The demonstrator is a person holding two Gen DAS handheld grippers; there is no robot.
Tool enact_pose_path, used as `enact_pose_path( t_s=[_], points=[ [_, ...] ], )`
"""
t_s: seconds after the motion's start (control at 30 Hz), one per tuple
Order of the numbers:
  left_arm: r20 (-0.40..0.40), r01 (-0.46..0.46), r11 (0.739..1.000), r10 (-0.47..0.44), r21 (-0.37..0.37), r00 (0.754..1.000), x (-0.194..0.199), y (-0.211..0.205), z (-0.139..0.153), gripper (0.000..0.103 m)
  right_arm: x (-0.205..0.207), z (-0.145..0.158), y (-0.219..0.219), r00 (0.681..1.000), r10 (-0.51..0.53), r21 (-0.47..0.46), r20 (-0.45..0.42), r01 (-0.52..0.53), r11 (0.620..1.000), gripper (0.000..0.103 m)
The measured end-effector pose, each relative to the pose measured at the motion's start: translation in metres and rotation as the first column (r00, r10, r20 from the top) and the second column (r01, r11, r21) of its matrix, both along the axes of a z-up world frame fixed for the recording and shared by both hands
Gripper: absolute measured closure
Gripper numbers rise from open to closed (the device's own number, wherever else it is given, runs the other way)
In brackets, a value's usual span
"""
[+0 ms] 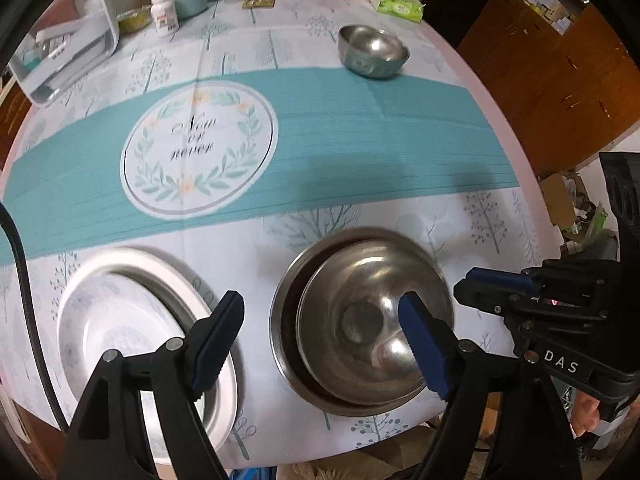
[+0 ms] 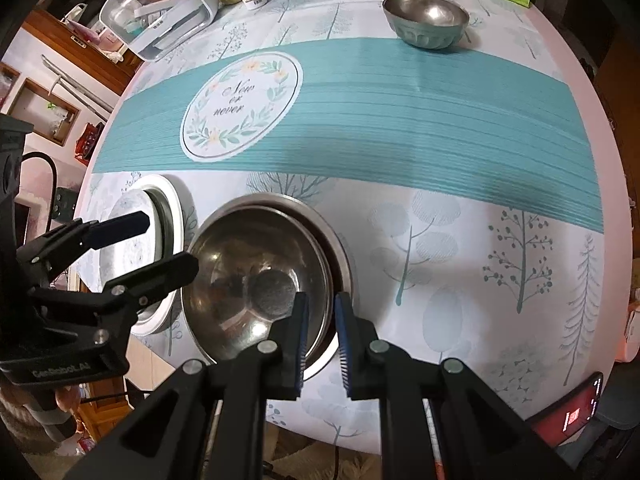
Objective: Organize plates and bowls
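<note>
White-rimmed plates (image 1: 120, 320), a short stack with a steel one showing under the top, sit at the near left edge of the tabletop (image 1: 360, 152). Your left gripper (image 1: 320, 344) hangs over the gap between that stack and the bowls, jaws spread wide, holding nothing; its left pad lies over the plate rim, its right pad over the bowl.

Right of the plates, near the front edge: shiny steel bowl (image 1: 372, 316) nested, tilted, inside a wider steel bowl (image 1: 280, 320). Your right gripper (image 2: 322, 340) sits low at the right rim of this stack, jaws drawn close with a narrow gap between them, straddling the rim. Cannot tell whether the pads bite the metal.

Far right corner: a lone steel bowl with a teal fluted outside (image 2: 426, 20), upright, well apart from everything.

Judgement: stacking is part done, the plates gathered and two bowls nested, one bowl still out. The step in hand looks like seating or releasing the nested bowl. Next, you would free the right jaws, reach across the teal band to the far bowl, pinch its rim, and carry it back onto the nest.
</note>
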State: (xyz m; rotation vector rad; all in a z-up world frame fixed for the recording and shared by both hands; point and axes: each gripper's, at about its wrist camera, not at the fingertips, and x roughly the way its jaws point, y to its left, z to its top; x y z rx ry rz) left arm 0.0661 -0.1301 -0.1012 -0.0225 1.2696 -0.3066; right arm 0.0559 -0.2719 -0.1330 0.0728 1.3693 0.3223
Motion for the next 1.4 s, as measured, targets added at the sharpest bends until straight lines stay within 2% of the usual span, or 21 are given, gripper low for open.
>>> enact_pose_path(
  t_s=[0.33,0.53,0.7,0.73,0.8,0.83,1.0,1.1,1.2,1.4],
  points=[
    [0.098,0.050,0.998,-0.054,0.042,0.994,0.037,-0.019,0.040,0.021,0.023,0.032,-0.023,0.997,-0.047,0.001,0.063,0.047,0.999,0.089],
    [0.172,0.102,0.993,-0.111,0.059,0.979,0.067,-0.036,0.074,0.019,0.044,0.060,-0.046,0.988,-0.106,0.007,0.115,0.106,0.994,0.089],
    [0.231,0.112,0.992,-0.121,0.051,0.965,0.096,-0.045,0.103,0.017,0.061,0.089,-0.061,0.974,-0.135,0.006,0.183,0.136,0.991,0.088],
    [0.238,0.111,0.993,-0.118,0.044,0.964,0.105,-0.046,0.108,0.014,0.067,0.096,-0.064,0.969,-0.143,0.004,0.202,0.145,0.989,0.087],
    [0.250,0.102,0.994,-0.105,0.027,0.962,0.120,-0.047,0.118,0.012,0.079,0.109,-0.071,0.956,-0.167,0.007,0.240,0.170,0.985,0.069],
    [0.256,0.097,0.995,-0.098,0.015,0.962,0.129,-0.048,0.123,0.012,0.086,0.116,-0.074,0.947,-0.182,0.011,0.265,0.185,0.983,0.066],
    [0.285,0.065,0.998,-0.059,-0.012,0.957,0.182,-0.054,0.143,0.012,0.122,0.136,-0.087,0.917,-0.229,0.026,0.326,0.233,0.972,0.063],
    [0.300,0.045,0.999,-0.036,-0.024,0.953,0.209,-0.058,0.144,0.011,0.147,0.136,-0.094,0.908,-0.261,0.046,0.328,0.261,0.964,0.063],
    [0.279,0.024,0.999,-0.011,-0.044,0.960,0.242,-0.063,0.130,0.011,0.176,0.128,-0.099,0.906,-0.293,0.070,0.305,0.285,0.956,0.063],
    [0.165,0.004,0.999,0.005,-0.053,0.986,0.302,-0.079,0.065,0.011,0.228,0.085,-0.109,0.905,-0.351,0.082,0.241,0.342,0.936,0.063]
  ],
)
